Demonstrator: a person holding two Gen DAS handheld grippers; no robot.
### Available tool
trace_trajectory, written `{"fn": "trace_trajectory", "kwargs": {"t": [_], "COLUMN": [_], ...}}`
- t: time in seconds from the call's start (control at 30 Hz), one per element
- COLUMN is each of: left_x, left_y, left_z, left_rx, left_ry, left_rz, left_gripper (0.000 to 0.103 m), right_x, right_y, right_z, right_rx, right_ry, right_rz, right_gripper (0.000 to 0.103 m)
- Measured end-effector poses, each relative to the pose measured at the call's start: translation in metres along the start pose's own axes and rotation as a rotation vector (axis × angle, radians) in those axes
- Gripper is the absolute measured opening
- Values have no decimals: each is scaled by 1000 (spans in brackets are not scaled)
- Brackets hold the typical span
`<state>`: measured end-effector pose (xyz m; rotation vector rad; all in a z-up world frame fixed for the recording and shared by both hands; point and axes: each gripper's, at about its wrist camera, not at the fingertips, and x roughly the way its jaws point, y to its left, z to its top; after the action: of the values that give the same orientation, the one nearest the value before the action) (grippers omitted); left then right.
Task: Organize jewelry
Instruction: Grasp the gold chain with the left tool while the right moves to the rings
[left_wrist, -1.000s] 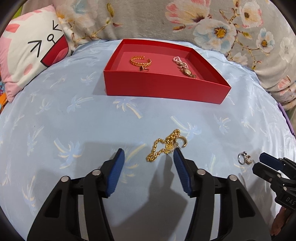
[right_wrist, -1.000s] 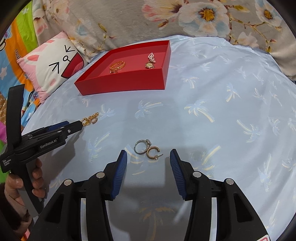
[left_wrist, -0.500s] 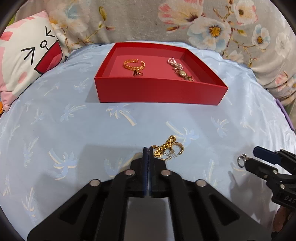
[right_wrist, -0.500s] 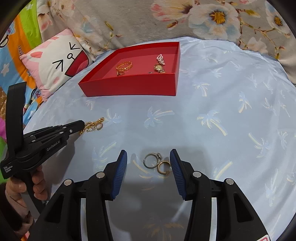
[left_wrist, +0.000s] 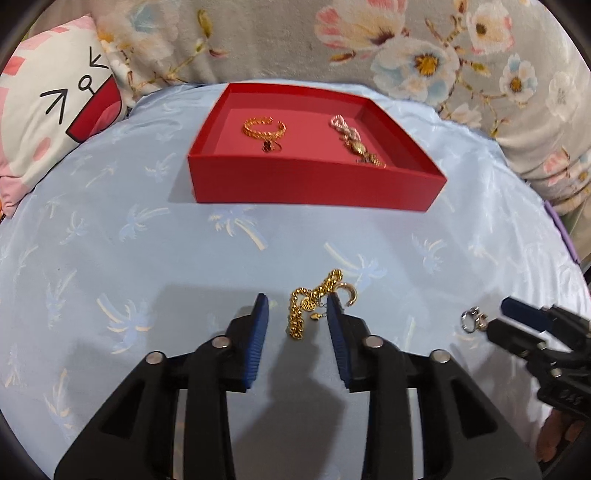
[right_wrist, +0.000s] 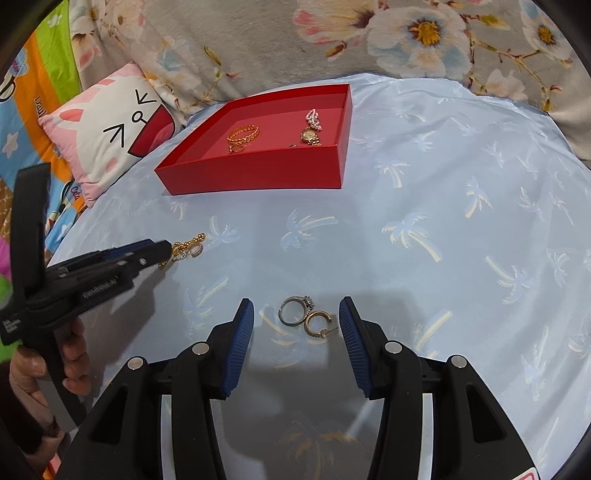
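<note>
**Loose Jewelry Between Both Spread Grippers; Tray Partly Filled**

The gold chain bracelet (left_wrist: 309, 309) lies on the blue palm-print sheet (left_wrist: 147, 240), near side of the red tray (left_wrist: 314, 182). A gold crescent hoop (left_wrist: 349, 293) lies against the chain's far end. The left gripper (left_wrist: 297, 308) is released: its blue pads (left_wrist: 258, 332) stand spread, one on each side of the chain. The right-hand pad sits just beside the chain and the hoop; contact cannot be confirmed.

In the right wrist view, a silver stone ring (right_wrist: 293, 312) and a gold hoop earring (right_wrist: 316, 323) lie touching each other on the sheet. The right gripper (right_wrist: 296, 314) is likewise released, its pads (right_wrist: 240, 339) well apart to either side of the pair, touching neither piece.

The red tray stands farther back on the sheet. Inside it, to the left, lies a gold twisted bangle (left_wrist: 264, 127) with a small ring (left_wrist: 271, 146) just beside it. To the right lies a pearl strand (left_wrist: 343, 127) next to a gold watch (left_wrist: 362, 153).

A cartoon-face cushion (left_wrist: 48, 118) rests to the left of the tray. A floral blanket (left_wrist: 406, 48) lies behind it.
</note>
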<state>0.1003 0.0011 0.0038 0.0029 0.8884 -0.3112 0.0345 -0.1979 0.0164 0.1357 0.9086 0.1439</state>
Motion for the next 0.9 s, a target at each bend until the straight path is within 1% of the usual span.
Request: {"fn": "trace_trajectory", "kwargs": {"t": [0.03,0.17,0.23,0.27,0.3,0.33,0.4,0.43,0.5,0.67,0.9], "left_x": [3,10,15,16,17,17,16,16,13,1,-30], "left_y": [-3,-14,-17,-18,-20,-19,-17,-17,-16,-10,-1], "left_z": [-1,2,5,6,7,7,7,7,7,7,14], "left_rx": [14,70,95,106,120,125,131,130,125,65,-16], "left_ry": [8,-7,-4,-2,-1,-1,-1,-2,-13,-15,-53], "left_rz": [-5,43,64,77,80,79,71,67,59,6,-54], "left_gripper": [31,31,24,15,11,8,7,7,3,3,3], "right_x": [0,1,2,3,3,3,4,4,3,0,-2], "right_y": [0,-1,0,0,0,0,-1,-2,-2,-3,-4], "right_z": [0,0,0,-1,-1,-1,-2,-2,-2,-2,-3], "right_rx": [1,6,4,4,4,6,10,11,12,12,16], "right_ry": [0,2,4,4,5,6,8,8,8,5,8], "right_rz": [-1,2,3,3,4,4,4,4,3,3,18], "right_gripper": [47,47,47,47,47,47,47,47,47,47,47]}}
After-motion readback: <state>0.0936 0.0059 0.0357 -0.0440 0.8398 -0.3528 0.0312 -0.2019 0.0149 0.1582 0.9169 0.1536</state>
